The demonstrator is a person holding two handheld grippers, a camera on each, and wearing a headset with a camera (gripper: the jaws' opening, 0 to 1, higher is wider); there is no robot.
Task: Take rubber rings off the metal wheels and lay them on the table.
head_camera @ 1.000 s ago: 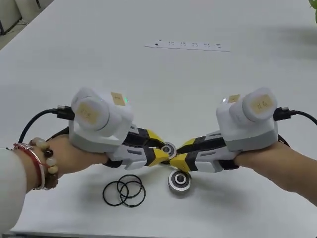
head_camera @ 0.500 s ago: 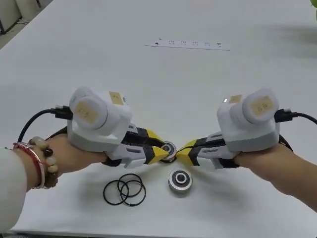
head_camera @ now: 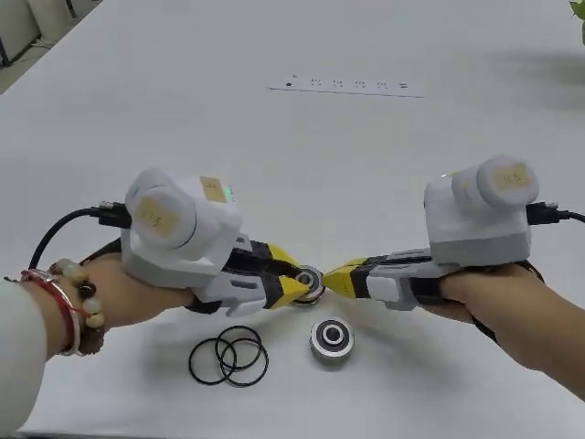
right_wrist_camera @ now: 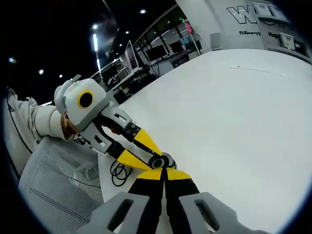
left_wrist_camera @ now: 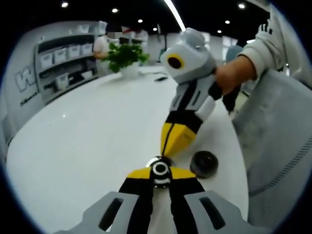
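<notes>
My left gripper (head_camera: 302, 285) is shut on a small metal wheel (head_camera: 309, 278), held just above the white table (head_camera: 366, 183). In the left gripper view the wheel (left_wrist_camera: 160, 169) sits between my yellow tips. My right gripper (head_camera: 327, 278) faces it from the right with jaws closed, tips touching the wheel's rim (right_wrist_camera: 164, 160). Whether a ring is pinched there is too small to tell. A second wheel (head_camera: 331, 337) lies flat on the table below the tips. Three black rubber rings (head_camera: 228, 355) lie overlapped to its left.
A white power strip (head_camera: 347, 84) lies far back on the table. The table's front edge runs just below the rings. A grey mesh chair (left_wrist_camera: 282, 146) stands beside the table. A potted plant (left_wrist_camera: 124, 54) is at the far end.
The right gripper has drawn back to the right, so its tips now meet the wheel's rim instead of overlapping the left jaws. The left gripper and held wheel stay about where they were.
</notes>
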